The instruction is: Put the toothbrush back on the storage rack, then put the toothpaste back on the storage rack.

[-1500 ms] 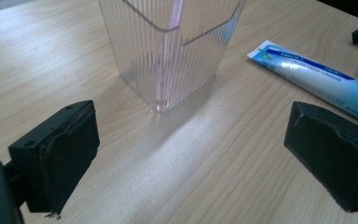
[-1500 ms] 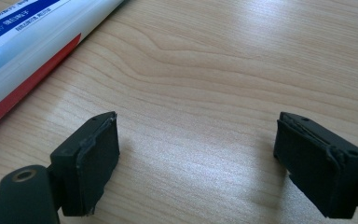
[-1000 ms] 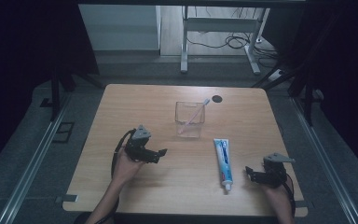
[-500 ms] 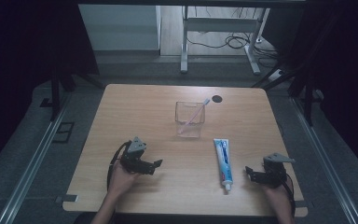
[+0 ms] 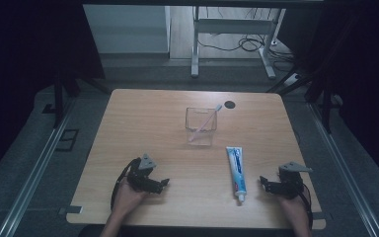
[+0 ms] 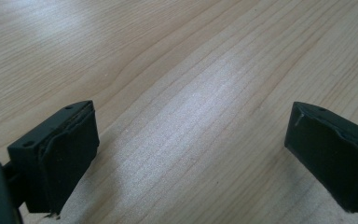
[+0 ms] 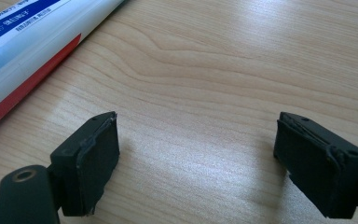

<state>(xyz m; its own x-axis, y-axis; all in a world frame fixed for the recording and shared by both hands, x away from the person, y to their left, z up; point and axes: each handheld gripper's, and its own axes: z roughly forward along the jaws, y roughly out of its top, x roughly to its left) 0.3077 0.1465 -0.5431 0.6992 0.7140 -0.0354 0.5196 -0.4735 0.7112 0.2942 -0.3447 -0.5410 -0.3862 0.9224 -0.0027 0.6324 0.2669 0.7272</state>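
Right gripper view: two wide-open claws wait low over the wood, close to the toothpaste.

Both claws hold nothing. The right gripper [image 7: 196, 163] has its jaws far apart, and the toothpaste tube [image 7: 28, 42] lies just beside it. The left gripper [image 6: 191, 154] is wide open too, with bare wood under it. From the high view, the right gripper [image 5: 278, 186] sits near the tube's cap end, so I think the next job is to pick up the tube. To do that well, turn the jaws so they stand on both sides of the tube, come down softly, and squeeze the middle, not too hard. Farther off on the wooden table [image 5: 143, 123] stands a clear cup [image 5: 200, 127] with a toothbrush [image 5: 205, 123] leaning inside. Behind the table are a grey floor [image 5: 138, 69], metal desk legs [image 5: 195, 49] and dark curtains [image 5: 29, 49].
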